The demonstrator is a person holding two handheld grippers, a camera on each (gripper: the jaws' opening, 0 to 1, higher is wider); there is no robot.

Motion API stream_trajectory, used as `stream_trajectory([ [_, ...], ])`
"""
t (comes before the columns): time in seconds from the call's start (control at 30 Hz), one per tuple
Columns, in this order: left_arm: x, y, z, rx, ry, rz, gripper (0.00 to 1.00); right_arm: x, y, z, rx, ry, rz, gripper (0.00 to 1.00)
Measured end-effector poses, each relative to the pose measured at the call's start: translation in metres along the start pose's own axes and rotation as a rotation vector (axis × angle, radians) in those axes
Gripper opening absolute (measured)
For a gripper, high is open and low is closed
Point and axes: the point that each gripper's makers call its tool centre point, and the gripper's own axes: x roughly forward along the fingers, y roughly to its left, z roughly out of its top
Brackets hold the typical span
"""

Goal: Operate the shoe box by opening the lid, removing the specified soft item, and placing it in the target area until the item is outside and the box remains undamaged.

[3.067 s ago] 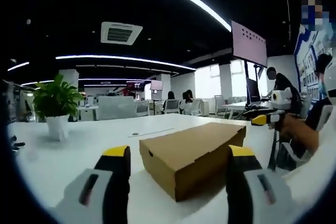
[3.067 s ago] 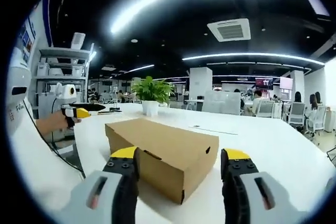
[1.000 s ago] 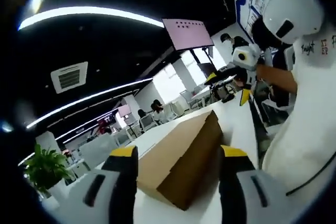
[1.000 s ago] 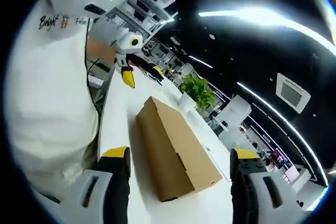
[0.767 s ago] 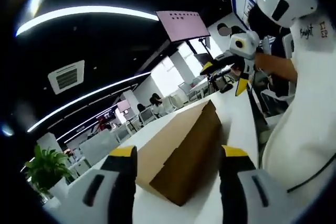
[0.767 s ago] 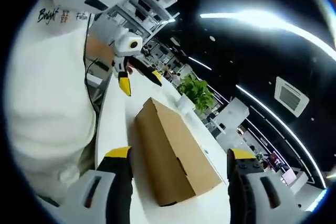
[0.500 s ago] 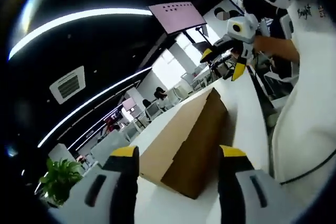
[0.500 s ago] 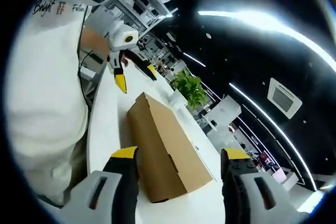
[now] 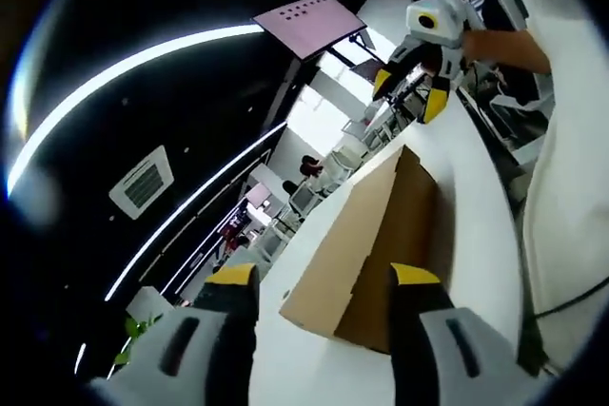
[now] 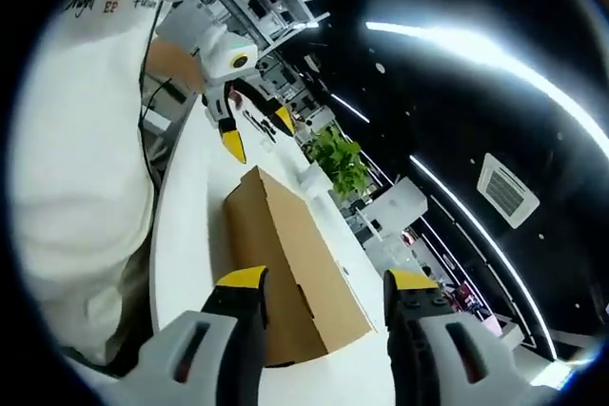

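Closed plain brown cardboard shoe box (image 9: 366, 249), matte and sharp-edged, flat on smooth white counter (image 10: 186, 225). Left gripper (image 9: 322, 278) and right gripper (image 10: 323, 280), yellow-tipped, both spread wide at either end, holding nothing.

Left gripper (image 9: 324, 278): jaws parted, yellow-tipped, rolled steeply; seen from the right gripper view (image 10: 252, 135), held in a bare hand (image 10: 176, 59). Right gripper (image 10: 324, 282): jaws parted, likewise rolled; seen from the left gripper view (image 9: 414, 92), gripped by a hand (image 9: 485, 45).
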Motion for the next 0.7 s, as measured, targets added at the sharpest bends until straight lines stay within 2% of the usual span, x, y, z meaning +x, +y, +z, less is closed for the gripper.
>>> stream_trajectory([
  [0.17,0.004,-0.007,-0.012,0.063,0.06,-0.015,0.57,0.007,0.008,-0.007,-0.016,0.014,0.022,0.5],
  [0.27,0.007,-0.01,-0.016,0.074,0.072,-0.017,0.59,0.012,0.007,-0.009,-0.017,0.012,0.009,0.54],
  [0.37,0.008,-0.011,-0.019,0.069,0.08,-0.012,0.58,0.014,0.007,-0.017,-0.049,0.046,-0.001,0.53],
  [0.43,0.009,-0.012,-0.023,0.093,0.098,-0.012,0.56,0.015,0.006,-0.021,-0.073,0.069,-0.005,0.52],
  [0.5,0.009,-0.008,-0.029,0.115,0.124,0.018,0.58,0.016,0.005,-0.029,-0.097,0.096,-0.013,0.51],
  [0.57,0.009,-0.014,-0.035,0.078,0.154,-0.012,0.61,0.016,0.005,-0.037,-0.093,0.119,-0.018,0.51],
  [0.6,0.01,-0.017,-0.036,0.085,0.148,-0.028,0.6,0.016,0.005,-0.039,-0.088,0.116,-0.019,0.51],
  [0.67,0.009,-0.016,-0.04,0.13,0.163,-0.02,0.58,0.016,0.005,-0.04,-0.071,0.105,-0.02,0.5],
  [0.7,0.008,-0.014,-0.045,0.166,0.19,-0.008,0.57,0.016,0.006,-0.04,-0.068,0.101,-0.018,0.5],
])
